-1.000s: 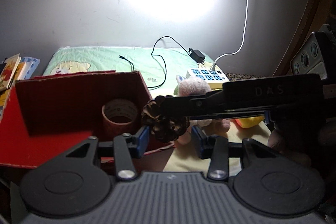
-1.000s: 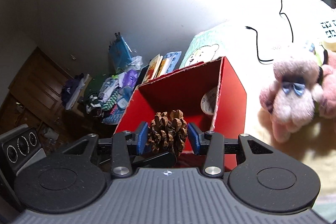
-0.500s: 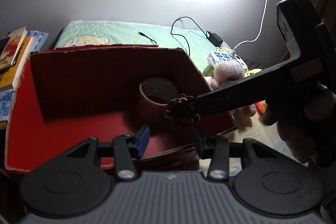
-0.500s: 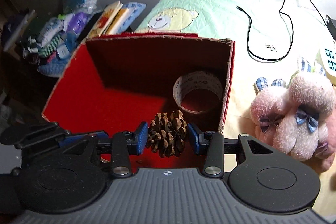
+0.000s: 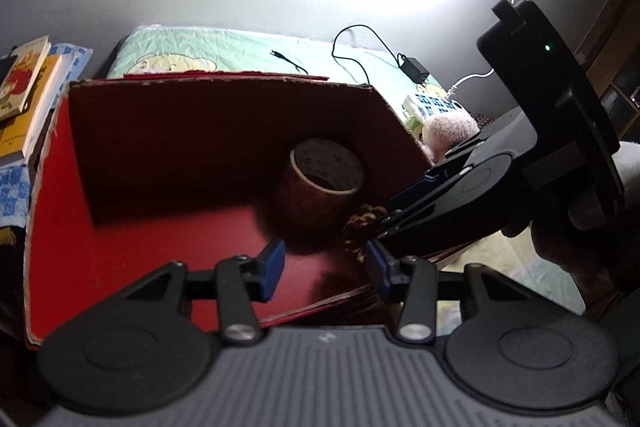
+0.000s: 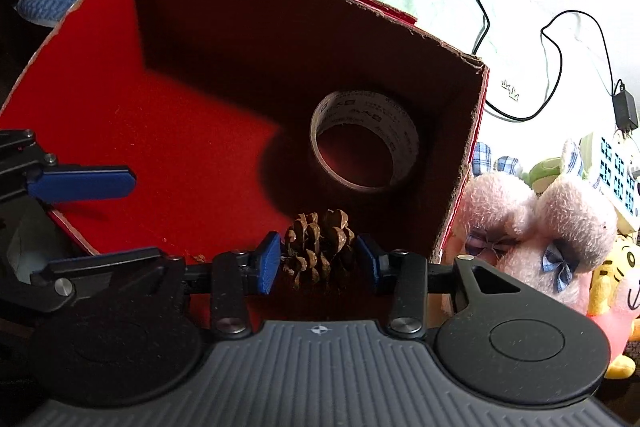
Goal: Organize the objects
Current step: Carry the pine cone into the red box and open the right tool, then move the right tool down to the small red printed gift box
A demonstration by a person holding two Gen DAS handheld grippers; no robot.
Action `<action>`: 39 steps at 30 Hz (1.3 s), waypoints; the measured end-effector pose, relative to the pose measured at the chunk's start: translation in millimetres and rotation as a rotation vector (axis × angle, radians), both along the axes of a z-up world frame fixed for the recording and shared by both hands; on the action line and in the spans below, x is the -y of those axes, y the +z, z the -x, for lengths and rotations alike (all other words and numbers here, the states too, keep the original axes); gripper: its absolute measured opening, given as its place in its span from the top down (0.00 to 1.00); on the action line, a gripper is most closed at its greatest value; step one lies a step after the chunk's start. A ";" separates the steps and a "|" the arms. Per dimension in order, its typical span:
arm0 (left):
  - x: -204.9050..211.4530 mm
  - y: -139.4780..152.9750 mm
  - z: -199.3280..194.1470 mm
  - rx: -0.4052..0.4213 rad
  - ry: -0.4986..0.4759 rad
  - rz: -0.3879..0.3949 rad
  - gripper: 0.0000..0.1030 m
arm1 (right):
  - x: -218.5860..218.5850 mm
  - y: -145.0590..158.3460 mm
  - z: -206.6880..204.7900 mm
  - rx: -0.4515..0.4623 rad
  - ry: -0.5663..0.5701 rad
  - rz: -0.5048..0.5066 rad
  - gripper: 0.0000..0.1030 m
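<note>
While the left wrist view is taken first, the left hand-held gripper (image 5: 322, 269) is seen released, its blue pads (image 5: 271, 269) spread apart with nothing between them, poised over the near edge of the red box (image 5: 160, 227). A roll of tape (image 5: 326, 175) is seen lying inside the box near its right wall, in shadow. The right hand-held gripper (image 5: 380, 227) is seen entering from the right, over the box's right front corner, with a pine cone (image 5: 360, 231) showing at its tip. Books (image 5: 28, 87) are noted left of the box, and a pink plush toy (image 5: 450, 131) and a black cable (image 5: 360, 47) on the green bear-print bedding (image 5: 224, 47) beyond it.

From the right wrist view, the right hand-held gripper (image 6: 318, 259) is recorded clenched on the pine cone (image 6: 320, 251), both blue pads pressed against its scales. The cone is held above the red box (image 6: 120, 87) at its near right part, just in front of the roll of tape (image 6: 364, 143). One blue finger of the left hand-held gripper (image 6: 82, 183) is seen over the box's left side. Pink plush toys (image 6: 536, 227) are noted right of the box, touching its wall.
</note>
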State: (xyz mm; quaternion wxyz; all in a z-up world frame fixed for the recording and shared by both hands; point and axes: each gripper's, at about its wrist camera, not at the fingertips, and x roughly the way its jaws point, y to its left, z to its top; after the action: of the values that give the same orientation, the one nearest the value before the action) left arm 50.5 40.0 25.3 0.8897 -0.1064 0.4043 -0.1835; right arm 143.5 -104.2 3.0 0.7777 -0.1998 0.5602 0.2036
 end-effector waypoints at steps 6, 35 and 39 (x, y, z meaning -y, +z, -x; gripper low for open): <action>-6.4 -4.2 -4.5 -0.005 -0.012 -0.006 0.55 | -1.4 -1.1 0.9 0.005 -0.014 0.004 0.52; 0.6 32.6 33.0 0.011 0.056 -0.085 0.55 | 80.1 27.8 75.9 0.219 -0.196 -0.591 0.57; 10.0 28.7 53.0 -0.033 0.076 -0.054 0.55 | 100.5 25.0 95.0 0.168 -0.199 -0.710 0.58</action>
State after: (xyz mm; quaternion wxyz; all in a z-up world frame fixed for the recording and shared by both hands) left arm -2.5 30.0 54.0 0.8917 -0.1007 0.4196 -0.1367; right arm 48.5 -204.7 28.0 0.8577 0.1218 0.4058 0.2913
